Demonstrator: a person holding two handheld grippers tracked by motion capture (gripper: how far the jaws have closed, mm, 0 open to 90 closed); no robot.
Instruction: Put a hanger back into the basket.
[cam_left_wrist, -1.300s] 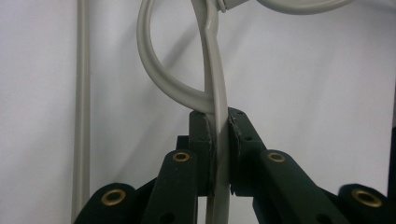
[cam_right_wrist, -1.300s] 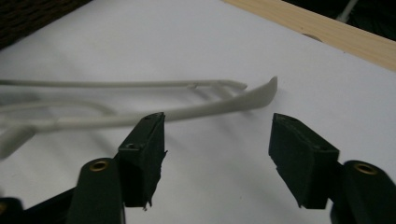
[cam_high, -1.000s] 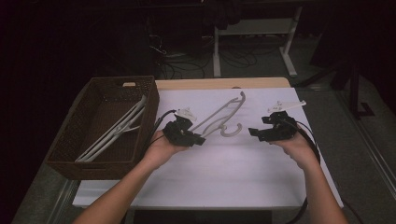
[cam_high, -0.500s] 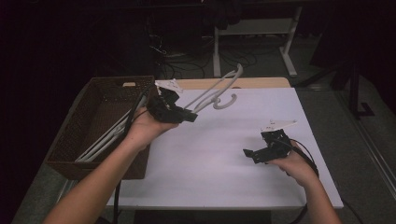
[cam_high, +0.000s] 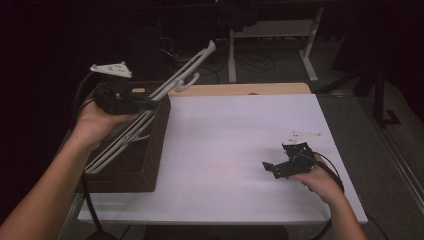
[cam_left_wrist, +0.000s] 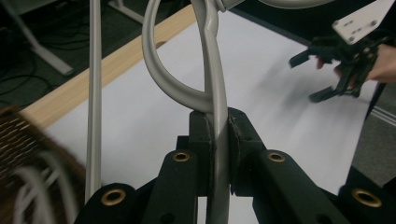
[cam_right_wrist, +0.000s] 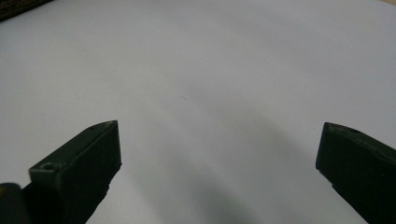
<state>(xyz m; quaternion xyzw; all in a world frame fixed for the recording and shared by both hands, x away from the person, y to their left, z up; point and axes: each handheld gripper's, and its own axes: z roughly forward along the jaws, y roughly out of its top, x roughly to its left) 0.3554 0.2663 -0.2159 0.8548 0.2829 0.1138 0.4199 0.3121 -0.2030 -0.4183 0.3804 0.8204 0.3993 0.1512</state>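
Two tools are in my hands, each doing a different job. My left tool (cam_high: 150, 104) is clenched on a pale plastic hanger (cam_left_wrist: 212, 88), its pads pinching the flat stem just below the hook's curve; I judge that grip point was picked so the long frame hangs steady and does not swing. In the high view the hanger (cam_high: 165, 87) is lifted clear of the white table (cam_high: 235, 145) and slants up and away over the near corner of the brown wicker basket (cam_high: 135, 165), which already carries other hangers (cam_high: 117, 147) laid lengthwise. I reckon the tilt lines it up to slide in alongside those. My right tool (cam_high: 276, 169) sits released, jaws spread wide with nothing between them, low over bare table (cam_right_wrist: 196, 93), well apart from the basket and out of the way.
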